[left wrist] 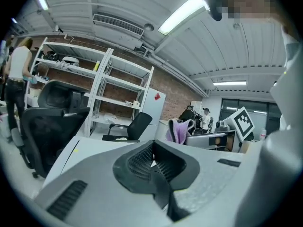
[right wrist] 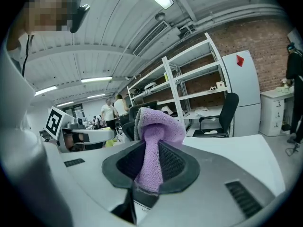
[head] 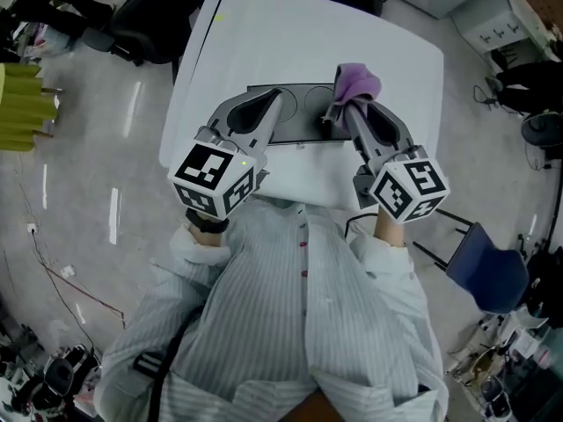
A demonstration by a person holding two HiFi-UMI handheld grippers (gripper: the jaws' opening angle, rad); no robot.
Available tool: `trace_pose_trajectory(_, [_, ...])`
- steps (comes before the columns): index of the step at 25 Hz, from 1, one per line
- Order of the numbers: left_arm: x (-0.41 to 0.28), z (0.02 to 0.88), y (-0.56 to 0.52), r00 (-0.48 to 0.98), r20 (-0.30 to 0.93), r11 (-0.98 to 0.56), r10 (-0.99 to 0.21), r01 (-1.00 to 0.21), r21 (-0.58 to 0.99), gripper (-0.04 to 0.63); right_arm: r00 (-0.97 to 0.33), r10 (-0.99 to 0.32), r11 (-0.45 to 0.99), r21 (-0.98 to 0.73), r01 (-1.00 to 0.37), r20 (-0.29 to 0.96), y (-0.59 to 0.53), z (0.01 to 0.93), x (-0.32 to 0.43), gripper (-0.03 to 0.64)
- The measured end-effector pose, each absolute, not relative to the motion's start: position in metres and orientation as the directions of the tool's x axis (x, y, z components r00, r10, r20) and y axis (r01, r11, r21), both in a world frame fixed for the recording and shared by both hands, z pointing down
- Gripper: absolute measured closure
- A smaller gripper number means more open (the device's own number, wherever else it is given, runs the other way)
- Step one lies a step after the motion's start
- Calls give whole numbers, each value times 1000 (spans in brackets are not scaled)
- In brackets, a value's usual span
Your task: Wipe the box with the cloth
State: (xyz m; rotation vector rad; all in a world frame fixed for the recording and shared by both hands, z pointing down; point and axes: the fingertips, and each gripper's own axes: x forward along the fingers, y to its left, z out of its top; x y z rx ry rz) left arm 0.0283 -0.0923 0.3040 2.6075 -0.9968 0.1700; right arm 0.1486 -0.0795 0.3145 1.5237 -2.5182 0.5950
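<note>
The white table (head: 405, 60) is filling the upper middle of the head view, and everything here is sitting on it or hanging over it. The person is standing at the table's near edge, with a striped shirt (head: 299, 323) covering the lower part of that view. A dark, flat box (head: 303, 117) is lying at the middle of the table, close to that near edge; its top is partly hidden by the tools, so its shape is hard to read.

The left gripper (head: 273, 95) is hanging over the table above the box's left part. In the left gripper view its jaws are sitting closed against each other, with nothing between them (left wrist: 152, 162).

The right gripper (head: 343, 108) is reaching over the table above the box's right part. Its jaws are pinching the purple cloth (right wrist: 158, 126), which is bunching out past the tips (head: 356, 82) over the box's far right corner, seemingly just above it.
</note>
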Motion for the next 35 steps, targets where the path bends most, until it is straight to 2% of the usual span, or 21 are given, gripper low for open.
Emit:
trace_pose_trajectory(6, [31,316,-111,672,270,-621,-689,-740,259,586,-547,-774,480,-267,-836,318,-107,319,161,538])
trace_pose_trajectory(13, [25,340,-118,637,342,-588,-691,-771,246,586,-580,-742,506,-286,-813,335,-119,331,158,538])
trace_pose_trajectory(25, [23,369,-127,641,409,-603,-649,-762,236,586,-522,-761,441,-284,-851,384,-124,349,178,538])
trace_pose_trajectory(35, [30,417,-130,633,528,-635,-566,-743,211,586,-457,-764,355,-294,-887,456,-126,382,198,538])
